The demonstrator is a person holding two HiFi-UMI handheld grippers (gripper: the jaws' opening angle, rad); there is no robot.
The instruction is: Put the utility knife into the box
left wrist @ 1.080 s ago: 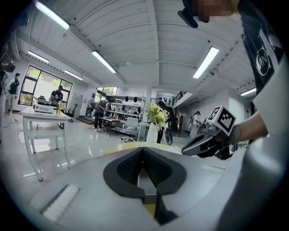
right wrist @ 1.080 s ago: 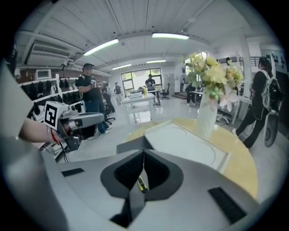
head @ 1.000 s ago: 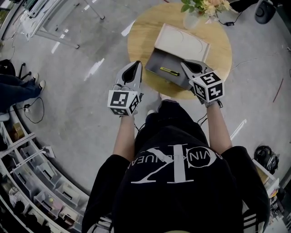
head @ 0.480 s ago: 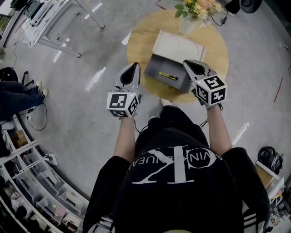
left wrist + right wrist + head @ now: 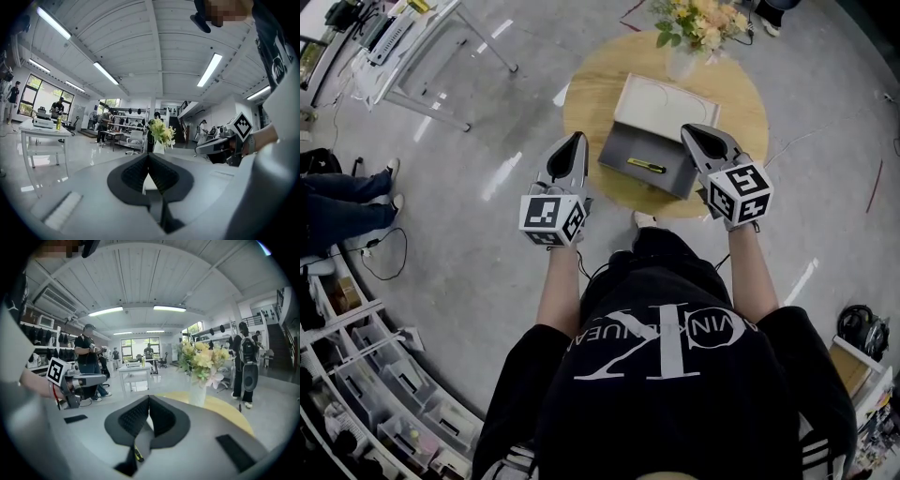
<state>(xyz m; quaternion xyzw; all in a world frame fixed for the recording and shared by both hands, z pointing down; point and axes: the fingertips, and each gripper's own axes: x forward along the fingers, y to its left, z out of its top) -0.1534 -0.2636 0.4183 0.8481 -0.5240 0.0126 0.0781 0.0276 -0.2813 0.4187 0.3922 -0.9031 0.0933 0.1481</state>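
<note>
The yellow and black utility knife [image 5: 646, 166] lies inside the grey box [image 5: 623, 150], whose cream lid [image 5: 661, 103] stands open behind it on the round wooden table [image 5: 591, 94]. My left gripper [image 5: 575, 141] hovers just left of the box at the table's edge, its jaws shut and empty. My right gripper [image 5: 692, 134] is held over the box's right end, also shut with nothing in it. In the right gripper view the jaws [image 5: 149, 398] meet at their tips and a bit of the knife [image 5: 138, 455] shows below them. The left gripper view shows my shut jaws [image 5: 149, 154].
A vase of flowers [image 5: 694, 23] stands at the table's far edge. A white work table [image 5: 403, 56] is at the upper left, a seated person's legs [image 5: 337, 192] at the left, storage shelves [image 5: 366, 375] at the lower left. People stand in the background.
The view has shifted slightly, and both grippers have drawn a little away from the box. The knife stays in the box. Both grippers remain shut.
</note>
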